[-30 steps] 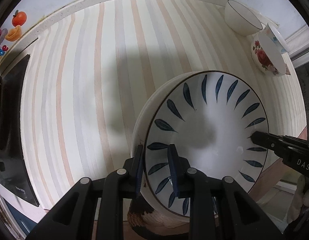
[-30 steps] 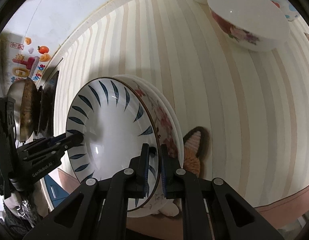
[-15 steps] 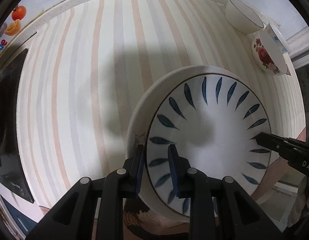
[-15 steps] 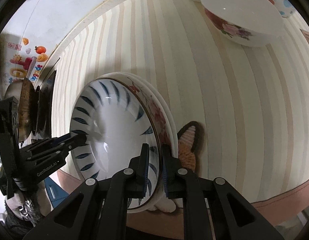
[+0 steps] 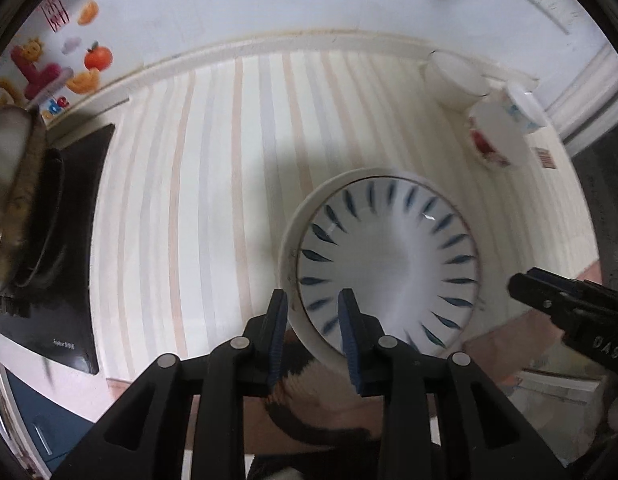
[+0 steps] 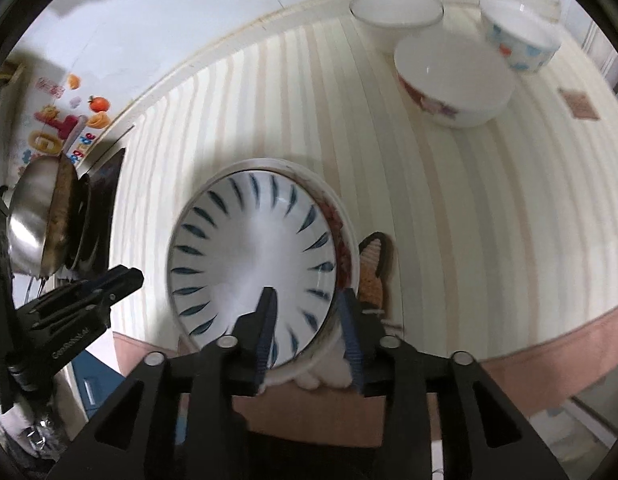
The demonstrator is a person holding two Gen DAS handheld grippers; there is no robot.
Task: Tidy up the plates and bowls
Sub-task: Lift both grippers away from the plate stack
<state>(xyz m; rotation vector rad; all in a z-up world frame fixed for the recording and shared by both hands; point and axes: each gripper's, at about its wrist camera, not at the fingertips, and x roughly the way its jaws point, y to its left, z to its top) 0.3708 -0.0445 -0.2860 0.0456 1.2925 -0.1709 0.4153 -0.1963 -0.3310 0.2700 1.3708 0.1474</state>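
Glossy round blue-leaf plate (image 6: 253, 256)

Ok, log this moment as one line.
blue-leaf plate: on plate stack | left gripper: open, empty | right gripper: jaws just opening, nothing between, clear of plate

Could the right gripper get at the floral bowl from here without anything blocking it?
Probably yes. The right gripper, jaws just opened and clear of the blue-leaf plate, hangs over it; only bare striped tablecloth lies between there and the floral bowl.

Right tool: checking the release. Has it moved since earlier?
Yes: right tool rose from the striped table; jaws just opened, plate rim between, ungripped.
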